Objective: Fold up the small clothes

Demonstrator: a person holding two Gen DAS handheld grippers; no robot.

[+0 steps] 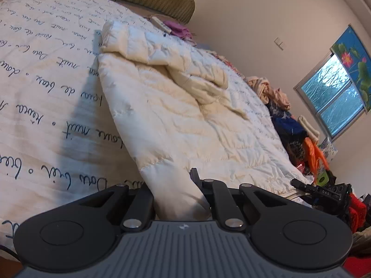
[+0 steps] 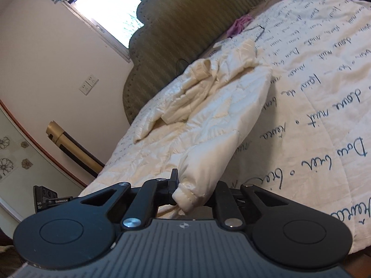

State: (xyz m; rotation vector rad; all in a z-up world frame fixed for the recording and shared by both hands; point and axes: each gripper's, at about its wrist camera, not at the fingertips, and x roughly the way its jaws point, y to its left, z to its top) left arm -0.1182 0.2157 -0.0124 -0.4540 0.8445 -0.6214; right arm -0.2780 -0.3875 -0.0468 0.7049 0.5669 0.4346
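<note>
Left wrist: tongs (image 1: 171, 192) pinch cream jacket (image 1: 176, 106) hem

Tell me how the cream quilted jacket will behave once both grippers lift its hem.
The jacket is probably floppy: it lies crumpled on the bedspread. Likely light, being puffy. Its sheen suggests it could slip from the left gripper or right gripper.

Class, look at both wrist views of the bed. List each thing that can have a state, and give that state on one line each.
Cream jacket: spread flat on the bedspread, sleeve folded across it, near corners pinched.
Left gripper: shut on the jacket's hem corner.
Right gripper: shut on the jacket's other corner.
Bedspread: laid flat.
Purple cloth: crumpled by the headboard.
Clothes pile: unfolded heap.
</note>
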